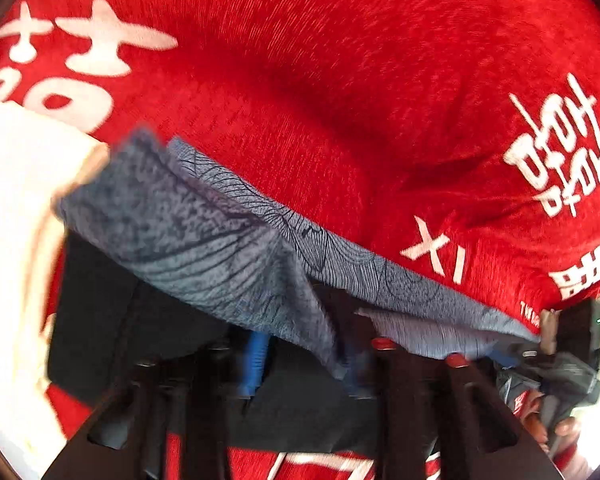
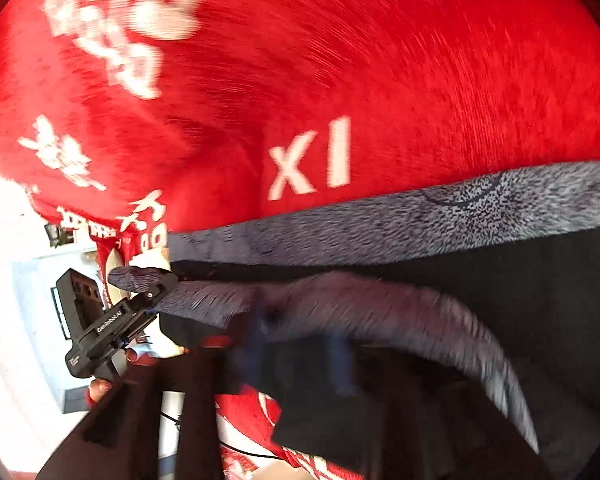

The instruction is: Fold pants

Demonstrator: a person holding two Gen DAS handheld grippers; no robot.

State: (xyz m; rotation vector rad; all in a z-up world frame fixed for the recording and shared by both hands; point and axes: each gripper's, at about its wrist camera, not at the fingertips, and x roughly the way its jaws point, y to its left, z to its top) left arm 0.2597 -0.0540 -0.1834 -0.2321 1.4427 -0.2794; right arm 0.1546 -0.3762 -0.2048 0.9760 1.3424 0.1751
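Red plush cloth (image 1: 320, 80) fills background, white characters, "XI" (image 2: 310, 160) legible. Grey patterned pants (image 1: 204, 232) stretched across at 6 o'clock. Left claw (image 2: 156, 284) clamped on pants edge, housing lettering too small. Right claw (image 2: 296, 360) blurred; grip undeterminable.

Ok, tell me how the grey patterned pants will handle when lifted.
Probably floppy: the pants sag and crease between the points where they are held. Likely light, since the thin fabric hangs from the left gripper pinching just one edge. They may drag on the fuzzy red cloth.
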